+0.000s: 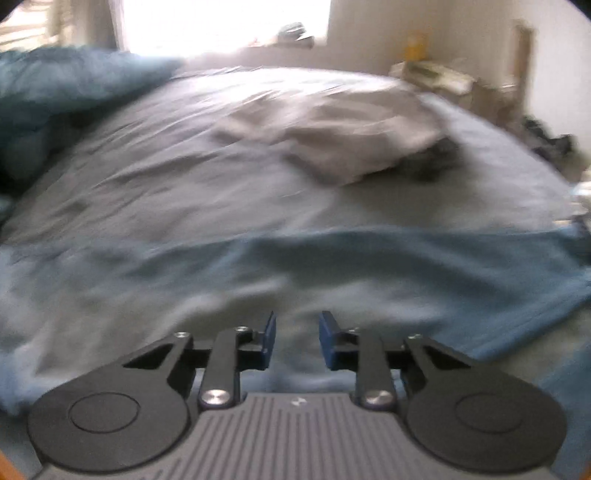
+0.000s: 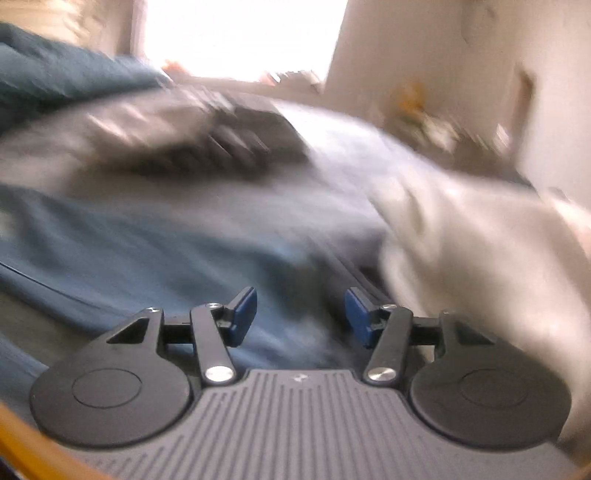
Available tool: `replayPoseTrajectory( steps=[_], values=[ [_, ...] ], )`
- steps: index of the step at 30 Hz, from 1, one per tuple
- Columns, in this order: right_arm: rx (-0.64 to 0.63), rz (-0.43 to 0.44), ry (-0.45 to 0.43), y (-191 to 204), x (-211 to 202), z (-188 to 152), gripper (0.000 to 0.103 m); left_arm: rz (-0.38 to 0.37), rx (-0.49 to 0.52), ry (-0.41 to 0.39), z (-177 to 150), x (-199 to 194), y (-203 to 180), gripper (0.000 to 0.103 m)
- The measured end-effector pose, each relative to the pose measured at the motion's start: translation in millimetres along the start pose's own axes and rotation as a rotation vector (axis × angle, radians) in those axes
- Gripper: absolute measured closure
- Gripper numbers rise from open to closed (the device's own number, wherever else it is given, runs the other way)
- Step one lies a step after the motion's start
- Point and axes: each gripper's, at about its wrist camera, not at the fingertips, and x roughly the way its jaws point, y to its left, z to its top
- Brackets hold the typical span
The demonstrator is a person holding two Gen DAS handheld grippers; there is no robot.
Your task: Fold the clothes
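A blue garment (image 1: pixel 369 266) lies spread on the bed just ahead of my left gripper (image 1: pixel 297 339), which is open and empty above it. In the right wrist view the same blue garment (image 2: pixel 155 251) lies under my right gripper (image 2: pixel 301 317), which is open and empty. A crumpled white garment (image 1: pixel 332 129) lies further back on the bed, with a dark piece of cloth (image 1: pixel 436 158) at its right edge. In the right wrist view the white garment (image 2: pixel 461 236) is close on the right. Both views are motion-blurred.
The bed has a grey-blue sheet (image 1: pixel 147 177). A teal duvet (image 1: pixel 55 92) is piled at the back left. A bright window (image 1: pixel 221 22) is behind the bed. Cluttered shelves and boxes (image 1: pixel 443 81) stand at the right wall. A dark striped object (image 2: pixel 236 136) lies on the bed.
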Motion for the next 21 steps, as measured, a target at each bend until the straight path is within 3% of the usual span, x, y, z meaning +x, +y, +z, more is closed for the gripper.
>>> replayPoseTrajectory(
  steps=[3,6,7,8,11,14,16,18,21],
  values=[
    [-0.045,0.171,-0.037,40,7,6,0.048,-0.09,0.086,0.036,-5,16,-45,0.077],
    [-0.116,0.206,0.089,71,49,-4,0.049,-0.106,0.035,0.05,-19,25,-43,0.08],
    [-0.109,0.209,0.102,68,54,-11,0.048,-0.051,0.024,0.045,-22,21,-33,0.083],
    [-0.084,0.216,0.092,59,54,-17,0.048,0.039,0.021,0.041,-25,16,-21,0.093],
    [-0.044,0.141,0.119,26,44,-22,0.045,0.231,0.012,0.037,-39,4,38,0.093],
    [-0.018,0.102,0.145,1,40,-27,0.039,0.358,-0.138,0.052,-37,-17,97,0.097],
    [-0.012,0.057,0.16,1,36,-20,0.04,0.436,-0.174,0.039,-34,-32,121,0.092],
    [-0.027,0.036,0.139,12,34,-7,0.04,0.403,-0.201,0.006,-32,-42,131,0.093],
    [-0.033,0.15,0.081,41,34,20,0.04,0.271,-0.182,-0.033,-29,-39,126,0.093]
  ],
)
